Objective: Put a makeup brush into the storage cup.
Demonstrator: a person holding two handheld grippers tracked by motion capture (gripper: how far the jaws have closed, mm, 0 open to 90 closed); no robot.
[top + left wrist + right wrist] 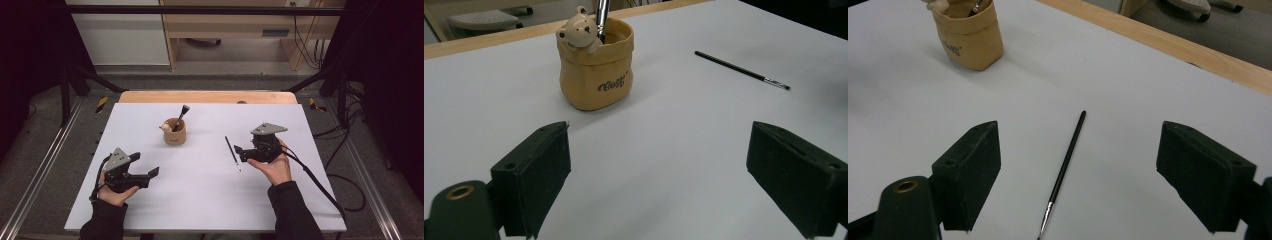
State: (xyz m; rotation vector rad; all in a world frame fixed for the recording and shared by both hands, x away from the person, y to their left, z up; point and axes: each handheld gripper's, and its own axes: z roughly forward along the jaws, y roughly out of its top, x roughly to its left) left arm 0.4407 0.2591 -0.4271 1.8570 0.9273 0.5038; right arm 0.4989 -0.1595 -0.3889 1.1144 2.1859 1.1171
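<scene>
A tan pot (175,134) with a small bear figure (579,31) on its rim stands mid-table and holds a thick brush (182,116) upright. A thin black brush (232,153) lies flat on the white table (200,200), to the right of the pot. My right gripper (239,154) is open just beside that brush. In the right gripper view the brush (1063,172) lies on the table between the wide-apart jaws of that gripper (1078,175), touched by neither. My left gripper (146,165) rests open at the front left. Its jaws (659,175) point towards the pot (596,70) with nothing between them.
A wooden strip (207,97) runs along the table's far edge. Black frame bars (75,75) stand at both sides, and cables (320,185) trail off the right edge. The white surface is bare around the pot and along the front.
</scene>
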